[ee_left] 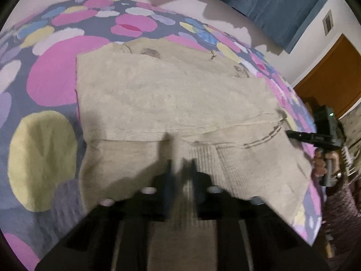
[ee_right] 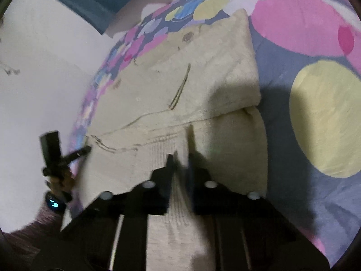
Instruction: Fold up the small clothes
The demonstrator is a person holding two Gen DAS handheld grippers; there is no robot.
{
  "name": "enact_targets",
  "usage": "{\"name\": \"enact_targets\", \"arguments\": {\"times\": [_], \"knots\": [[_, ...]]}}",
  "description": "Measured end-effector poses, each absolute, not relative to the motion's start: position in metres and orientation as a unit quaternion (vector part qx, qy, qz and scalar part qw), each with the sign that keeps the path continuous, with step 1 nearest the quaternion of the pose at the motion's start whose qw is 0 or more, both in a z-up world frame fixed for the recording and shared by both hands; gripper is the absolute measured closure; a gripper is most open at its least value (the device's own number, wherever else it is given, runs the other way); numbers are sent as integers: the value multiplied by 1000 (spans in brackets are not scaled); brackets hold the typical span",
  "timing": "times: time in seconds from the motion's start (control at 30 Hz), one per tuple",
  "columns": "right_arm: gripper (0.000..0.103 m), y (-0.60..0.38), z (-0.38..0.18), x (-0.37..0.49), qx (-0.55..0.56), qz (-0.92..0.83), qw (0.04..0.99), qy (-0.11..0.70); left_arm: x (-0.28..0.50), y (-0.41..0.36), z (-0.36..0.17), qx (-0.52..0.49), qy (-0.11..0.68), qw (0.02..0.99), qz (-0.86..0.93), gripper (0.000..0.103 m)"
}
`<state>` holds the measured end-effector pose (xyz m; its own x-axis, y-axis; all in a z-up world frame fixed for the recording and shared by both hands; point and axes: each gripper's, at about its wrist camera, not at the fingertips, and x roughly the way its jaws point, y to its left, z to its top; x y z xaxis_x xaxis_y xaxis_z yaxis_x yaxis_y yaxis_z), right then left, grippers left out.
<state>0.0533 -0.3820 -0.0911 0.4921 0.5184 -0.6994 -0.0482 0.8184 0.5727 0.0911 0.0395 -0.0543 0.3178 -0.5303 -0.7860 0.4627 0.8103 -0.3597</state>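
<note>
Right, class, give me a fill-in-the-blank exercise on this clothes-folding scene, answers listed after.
1. The garment is ____ in colour.
2. It lies on a bedspread patterned with big pink and yellow ____.
3. The left gripper is ____ on the garment's ribbed hem.
4. The door is ____.

Missing words: beige; circles; shut; brown

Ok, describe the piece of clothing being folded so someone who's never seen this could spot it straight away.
Look at the bed cover, dark with big pink, yellow and white spots. Lying across it is one beige knitted garment, part folded over itself, with brown stitched lines. It is the only plain, pale thing on that busy pattern, and both the left gripper and right gripper are shut on its near ribbed edge.
</note>
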Motion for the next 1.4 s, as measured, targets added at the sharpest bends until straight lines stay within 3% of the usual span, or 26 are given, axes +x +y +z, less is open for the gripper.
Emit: {"name": "enact_targets", "arguments": {"times": [0.47,0.8,1.03,1.4], "knots": [[99,-375,-19,28,196,160,883,395,70,50,11,-10,400,879,-258,98],[99,-389,9,121,207,128,898,366,154,38,35,-30,365,905,-215,98],[99,-404,-7,199,240,102,888,378,230,18,15,-21,381,908,-173,98],[99,-423,-81,265,277,61,849,446,289,24,-51,-34,447,885,-126,98]]}}
